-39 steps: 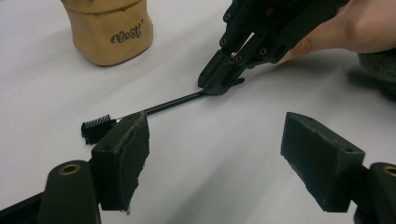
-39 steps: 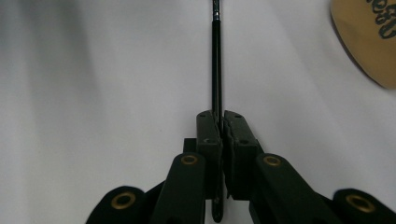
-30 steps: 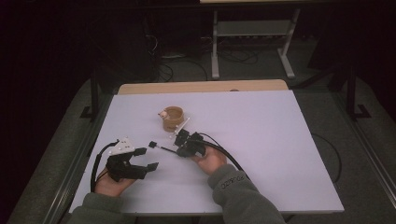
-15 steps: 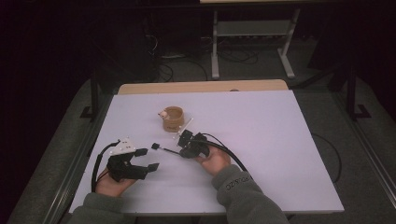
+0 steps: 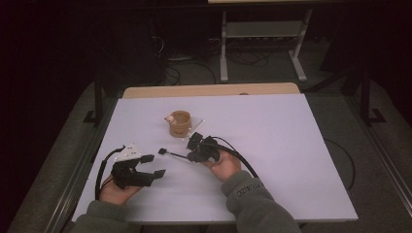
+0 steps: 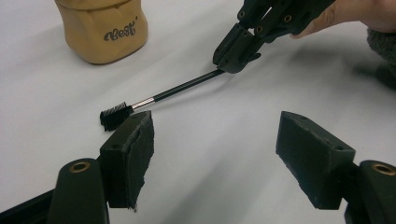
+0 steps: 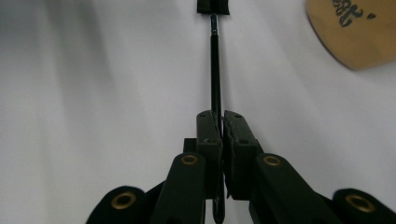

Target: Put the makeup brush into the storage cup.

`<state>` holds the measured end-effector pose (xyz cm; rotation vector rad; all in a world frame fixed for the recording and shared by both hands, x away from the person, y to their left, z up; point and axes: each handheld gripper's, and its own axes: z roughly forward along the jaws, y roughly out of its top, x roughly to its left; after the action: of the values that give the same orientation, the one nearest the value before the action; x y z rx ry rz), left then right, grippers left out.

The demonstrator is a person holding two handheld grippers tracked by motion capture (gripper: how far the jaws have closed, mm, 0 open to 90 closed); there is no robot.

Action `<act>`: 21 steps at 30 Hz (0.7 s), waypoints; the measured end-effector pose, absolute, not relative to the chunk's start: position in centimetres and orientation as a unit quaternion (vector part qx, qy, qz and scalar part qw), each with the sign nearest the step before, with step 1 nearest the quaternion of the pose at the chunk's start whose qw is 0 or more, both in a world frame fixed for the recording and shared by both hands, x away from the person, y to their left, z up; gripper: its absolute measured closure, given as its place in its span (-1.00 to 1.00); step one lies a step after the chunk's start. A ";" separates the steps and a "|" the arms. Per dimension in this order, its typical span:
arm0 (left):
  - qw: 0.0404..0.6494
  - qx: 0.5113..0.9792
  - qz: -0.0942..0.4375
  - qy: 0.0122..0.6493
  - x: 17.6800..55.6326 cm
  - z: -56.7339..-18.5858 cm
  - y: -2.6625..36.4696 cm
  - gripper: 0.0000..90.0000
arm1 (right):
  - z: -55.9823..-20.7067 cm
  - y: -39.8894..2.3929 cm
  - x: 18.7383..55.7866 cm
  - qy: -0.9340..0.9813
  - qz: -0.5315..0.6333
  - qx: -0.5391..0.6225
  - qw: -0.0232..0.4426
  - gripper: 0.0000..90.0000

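The thin black-handled brush with a small dark bristle head (image 6: pixel 154 99) sits clamped by its handle in the right gripper (image 5: pixel 194 154), whose jaws are pressed together on it. In the right gripper view the brush (image 7: pixel 215 60) runs straight out from between the pads. Its bristle tip lies low over the white table (image 5: pixel 272 145), in front of the tan paper cup with dark lettering (image 5: pixel 179 123) and nearer the person. The left gripper (image 5: pixel 151 166) rests further from the cup, its jaws spread with nothing between them, and they have just been closing slightly. One left pad (image 6: pixel 133 149) sits just beside the bristles.
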<state>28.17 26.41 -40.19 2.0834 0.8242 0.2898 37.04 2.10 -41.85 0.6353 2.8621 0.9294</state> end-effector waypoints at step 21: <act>0.424 0.835 0.114 0.330 28.3 -40.1 26.4 -0.39 | -42.9 3.4 37.6 0.944 0.239 0.229 0.007 0.89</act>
<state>28.31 26.37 -40.12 2.0903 0.8268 0.2852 37.65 3.35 -42.85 0.7164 2.9514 0.7488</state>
